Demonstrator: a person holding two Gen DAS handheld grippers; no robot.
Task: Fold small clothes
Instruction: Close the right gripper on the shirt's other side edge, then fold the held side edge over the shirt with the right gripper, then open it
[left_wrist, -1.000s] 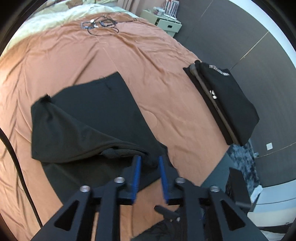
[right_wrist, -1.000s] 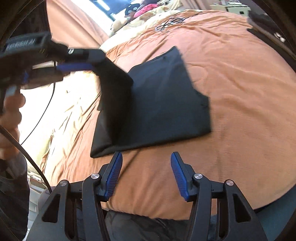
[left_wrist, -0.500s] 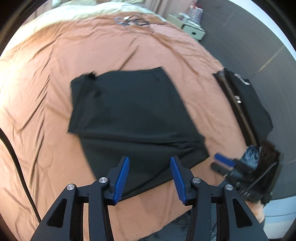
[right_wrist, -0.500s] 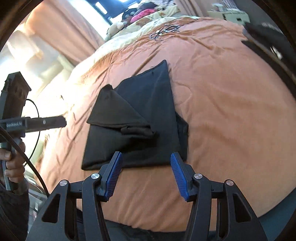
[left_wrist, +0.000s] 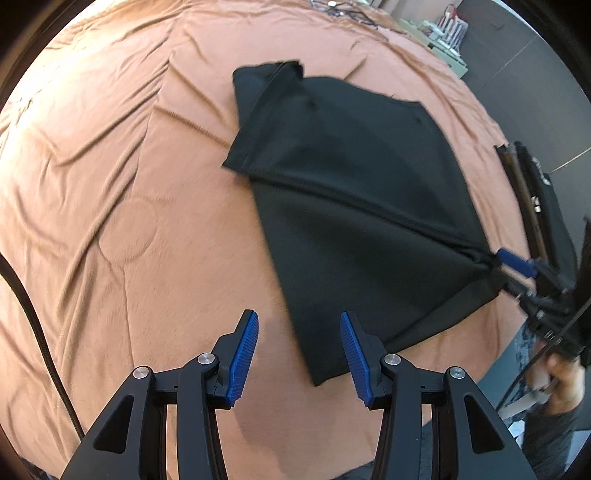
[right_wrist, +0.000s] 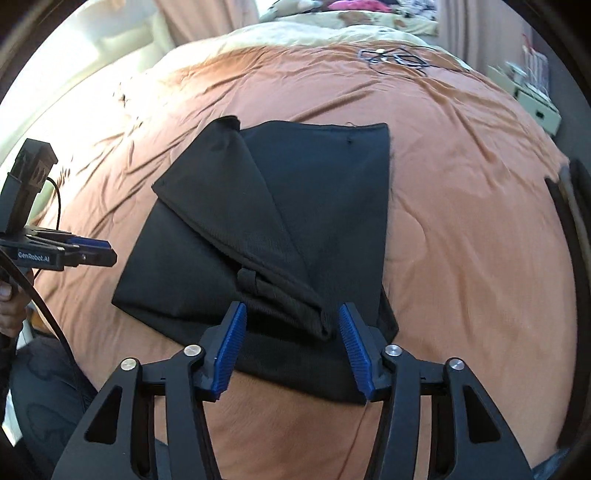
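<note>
A black garment (left_wrist: 354, 206) lies partly folded on the orange bedsheet (left_wrist: 92, 184). One layer is folded diagonally over the rest, with a bunched corner at its near edge (right_wrist: 291, 295). My left gripper (left_wrist: 299, 350) is open and empty, hovering over the sheet just left of the garment's near corner. My right gripper (right_wrist: 290, 347) is open, its jaws straddling the bunched corner without closing on it. In the left wrist view the right gripper (left_wrist: 517, 264) sits at the garment's right corner. In the right wrist view the left gripper (right_wrist: 88, 251) is left of the garment.
A second dark garment with a hanger (left_wrist: 532, 199) lies at the bed's right edge. Cables (right_wrist: 395, 59) lie at the far end of the bed. A white nightstand (right_wrist: 532, 96) stands beyond. A black cord (left_wrist: 33, 325) runs along the left.
My left gripper let go of the folded layer, opened and pulled back to the left. My right gripper moved forward until its open jaws straddle the bunched corner.
</note>
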